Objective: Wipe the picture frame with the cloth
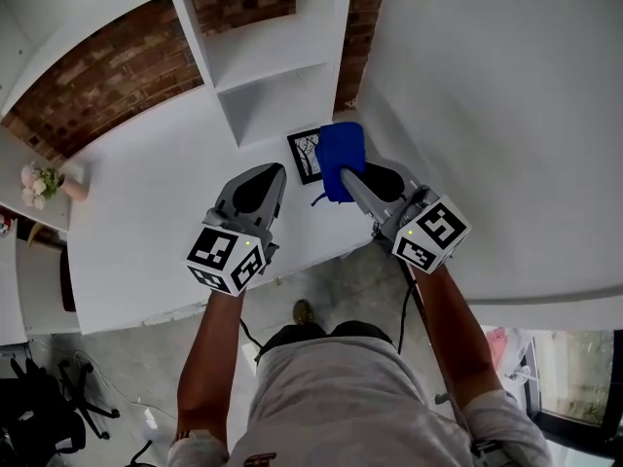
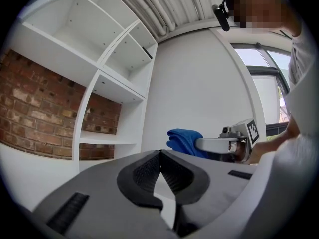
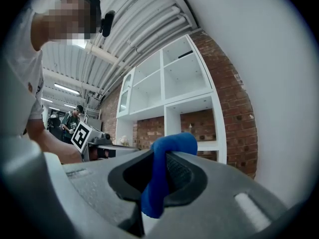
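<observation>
A small black picture frame [image 1: 306, 155] with a tree drawing lies flat on the white table [image 1: 156, 222], in front of the shelf unit. The blue cloth [image 1: 341, 160] hangs over the frame's right side, pinched in my right gripper [image 1: 343, 170], which is shut on it. In the right gripper view the cloth [image 3: 164, 173] is folded between the jaws. My left gripper [image 1: 274, 170] is shut with nothing in it, just left of the frame. The left gripper view shows its closed jaws [image 2: 160, 156] and, beyond them, the cloth [image 2: 185, 140] in the right gripper [image 2: 199, 144].
A white shelf unit [image 1: 263, 56] stands against a brick wall [image 1: 107, 86] right behind the frame. A white wall [image 1: 487, 95] runs close on the right. A pink flower pot [image 1: 44, 181] sits at the table's far left. The table's near edge [image 1: 292, 261] is under my hands.
</observation>
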Demonstrator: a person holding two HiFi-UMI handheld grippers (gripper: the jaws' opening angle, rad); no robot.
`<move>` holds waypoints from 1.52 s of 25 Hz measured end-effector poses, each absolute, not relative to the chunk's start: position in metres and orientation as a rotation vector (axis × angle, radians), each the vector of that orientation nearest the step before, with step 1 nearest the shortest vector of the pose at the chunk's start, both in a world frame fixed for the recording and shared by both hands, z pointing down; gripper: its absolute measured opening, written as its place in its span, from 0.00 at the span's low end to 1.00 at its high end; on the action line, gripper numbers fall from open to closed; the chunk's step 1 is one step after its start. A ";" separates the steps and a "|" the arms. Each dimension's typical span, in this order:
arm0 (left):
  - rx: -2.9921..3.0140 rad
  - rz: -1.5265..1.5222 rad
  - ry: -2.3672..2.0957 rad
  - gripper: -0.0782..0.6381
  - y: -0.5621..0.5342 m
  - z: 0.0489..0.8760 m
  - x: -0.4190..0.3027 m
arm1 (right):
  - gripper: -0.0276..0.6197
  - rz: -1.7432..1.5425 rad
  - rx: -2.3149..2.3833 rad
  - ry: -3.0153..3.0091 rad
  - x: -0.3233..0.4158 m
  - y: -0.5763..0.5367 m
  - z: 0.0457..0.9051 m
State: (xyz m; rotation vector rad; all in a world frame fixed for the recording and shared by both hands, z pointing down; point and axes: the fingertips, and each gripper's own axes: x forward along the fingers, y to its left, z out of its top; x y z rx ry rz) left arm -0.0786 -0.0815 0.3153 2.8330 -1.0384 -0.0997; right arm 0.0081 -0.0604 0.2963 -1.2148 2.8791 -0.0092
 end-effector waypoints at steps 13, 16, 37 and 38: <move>2.739 0.024 -1.031 0.11 -0.156 0.365 -0.080 | 0.12 -0.075 -1.225 2.945 0.003 -0.130 0.323; 2.713 0.063 -1.055 0.11 -0.170 0.376 -0.077 | 0.12 -0.090 -1.187 2.975 0.005 -0.147 0.334; 2.375 0.346 -1.167 0.12 -0.244 0.475 -0.058 | 0.12 -0.319 -1.080 3.201 0.010 -0.242 0.429; 2.359 0.360 -1.159 0.12 -0.245 0.480 -0.058 | 0.12 -0.330 -1.093 3.211 0.010 -0.245 0.433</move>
